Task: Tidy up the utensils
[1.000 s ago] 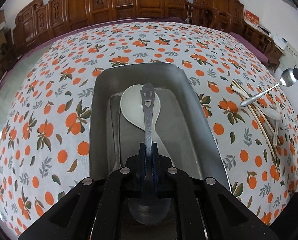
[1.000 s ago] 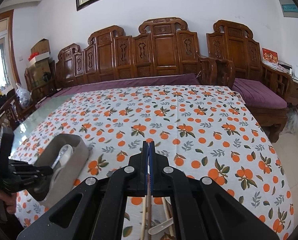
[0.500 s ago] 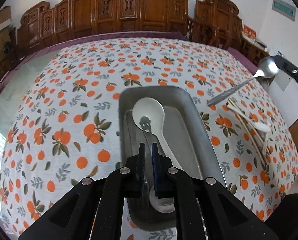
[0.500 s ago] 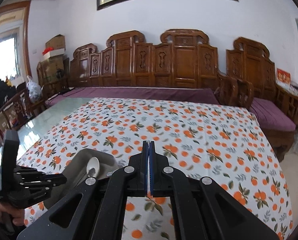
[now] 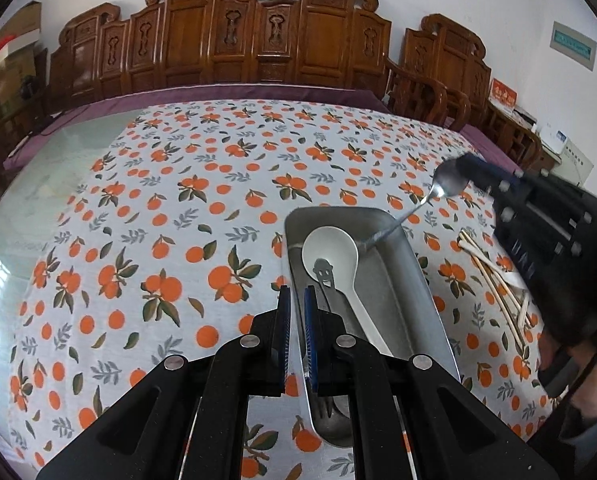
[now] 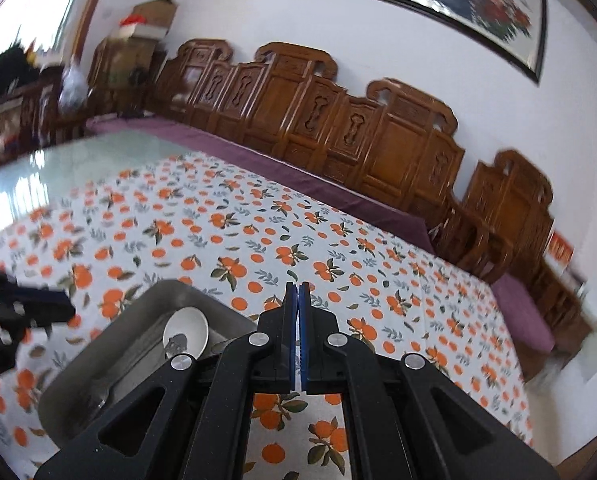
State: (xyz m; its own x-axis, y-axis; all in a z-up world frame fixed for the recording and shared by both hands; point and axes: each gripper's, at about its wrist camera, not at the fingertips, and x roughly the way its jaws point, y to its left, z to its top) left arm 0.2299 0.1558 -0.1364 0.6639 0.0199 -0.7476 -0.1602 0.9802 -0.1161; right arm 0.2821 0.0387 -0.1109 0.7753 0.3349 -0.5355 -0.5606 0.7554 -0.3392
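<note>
A metal tray (image 5: 418, 280) lies on the orange-print tablecloth. It holds a white spoon (image 5: 330, 248) and, across that spoon, a smiley-handled metal spoon (image 5: 324, 276). My left gripper (image 5: 294, 296) hovers above the tray's left rim, its pads nearly together with nothing between them. My right gripper (image 5: 468, 170) comes in from the right, shut on the bowl of a metal spoon (image 5: 430, 200) whose handle slants down over the tray's far right corner. In the right wrist view the right gripper (image 6: 298, 292) is shut above the tray (image 6: 98, 360), with the white spoon (image 6: 186, 332) below and the left gripper (image 6: 64, 310) at the left edge.
Wooden chopsticks (image 5: 494, 276) and a white utensil lie on the cloth right of the tray, partly behind the right gripper. A fork (image 6: 98, 396) rests in the tray's near end. Bare glass tabletop (image 5: 38, 184) lies at the left, carved wooden benches (image 5: 258, 40) behind.
The left gripper let go of the smiley spoon, which now lies in the tray, then lifted and drew back to the left. The right gripper carried the metal spoon leftward over the tray and rolled.
</note>
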